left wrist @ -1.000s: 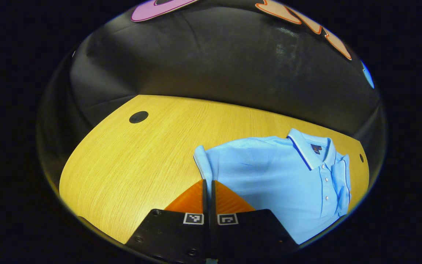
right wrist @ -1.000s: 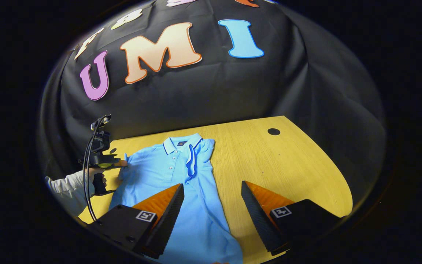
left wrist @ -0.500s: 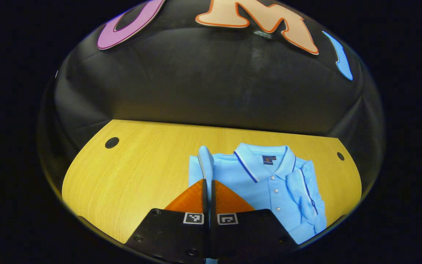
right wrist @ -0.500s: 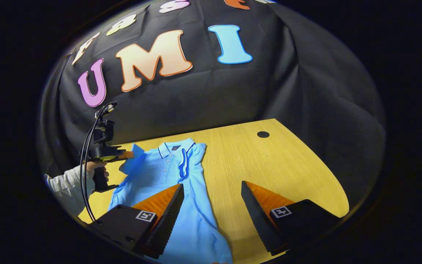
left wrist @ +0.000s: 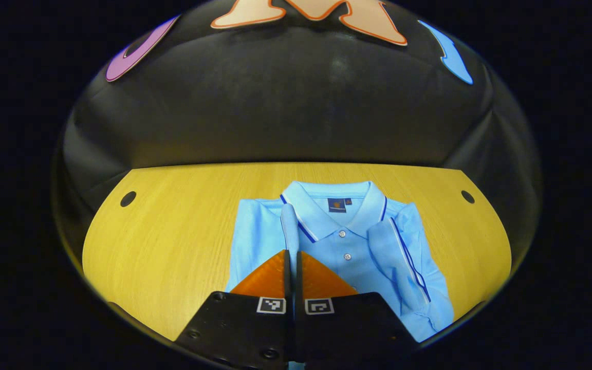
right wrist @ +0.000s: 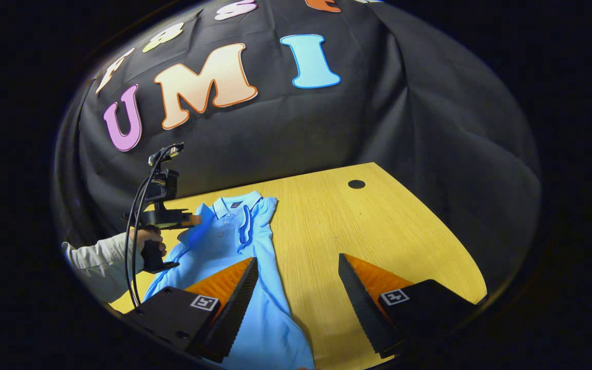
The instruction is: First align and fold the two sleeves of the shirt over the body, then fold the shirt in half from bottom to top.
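1. The left gripper has its two fingers pressed together on a fold of light blue cloth, the shirt's sleeve, which rises in a narrow strip from between the tips. In the right gripper view the same gripper is seen farther off, held level above the shirt's shoulder, with a hand around its grip and a pale sleeve cuff behind it.
2. The right gripper has its fingers spread wide, nothing between them; it hangs over the lower part of the shirt and the bare wood beside it.
3. The table is yellowish wood with a curved near edge, and the black cloth wall stands behind it.
4. The shirt is a light blue polo lying face up on the table, collar toward the wall and hem toward the near edge. In the right gripper view its body runs under that gripper's left finger.
5. The other sleeve lies folded over the chest, its dark-piped edge running down beside the buttons.
6. The collar lies open and flat, with a small dark label inside the neck.
7. Two small dark round holes are set in the table top, one to each side of the shirt.
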Tool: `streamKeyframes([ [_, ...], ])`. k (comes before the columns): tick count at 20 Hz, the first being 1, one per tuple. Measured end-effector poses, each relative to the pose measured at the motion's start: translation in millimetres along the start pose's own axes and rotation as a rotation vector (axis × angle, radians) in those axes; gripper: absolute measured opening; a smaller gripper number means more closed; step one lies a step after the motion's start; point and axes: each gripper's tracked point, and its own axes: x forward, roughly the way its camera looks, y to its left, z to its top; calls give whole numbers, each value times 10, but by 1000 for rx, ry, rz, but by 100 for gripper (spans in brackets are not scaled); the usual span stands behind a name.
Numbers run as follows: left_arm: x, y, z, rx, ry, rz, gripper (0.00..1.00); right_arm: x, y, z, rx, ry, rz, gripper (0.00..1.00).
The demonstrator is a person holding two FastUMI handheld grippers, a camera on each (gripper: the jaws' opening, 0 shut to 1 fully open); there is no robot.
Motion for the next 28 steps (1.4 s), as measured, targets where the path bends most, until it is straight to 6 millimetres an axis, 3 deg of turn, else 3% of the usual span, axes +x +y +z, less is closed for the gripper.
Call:
streamKeyframes([
  [3,-35,-119,-5,-9,-2,-61,0,53,86,28,27,-5,-4,98],
  [4,-65,-200,-4,-33,-7,-108,14,83,117,39,35,-6,-5,98],
  [5,-124,-211,51,-39,-29,-128,34,102,147,62,38,-12,-8,98],
  [6,-159,-153,45,-33,-56,-129,54,130,179,87,39,-19,-14,98],
  [7,-340,-67,189,-16,-83,-118,74,152,209,111,37,-26,-19,98],
  [8,-384,-4,222,-9,-101,-114,94,184,237,126,31,-32,-25,98],
  [12,-888,160,301,-53,-165,-130,96,107,375,207,12,-73,-25,98],
  [13,-1044,189,296,-66,-182,-135,96,45,438,193,7,-77,-5,93],
  [14,-1212,203,274,-74,-198,-142,96,-8,484,166,-11,-82,15,98],
  [15,-1373,254,258,-82,-222,-135,96,-69,515,134,-33,-83,33,93],
  [17,-1687,385,166,-86,-246,-102,96,-188,607,54,-60,-83,72,98],
  [21,-2233,570,-143,-46,-264,-54,96,-497,685,-91,-85,-95,106,98],
  [28,-2902,713,-894,-41,-225,-39,96,-928,699,-484,-131,-86,121,98],
])
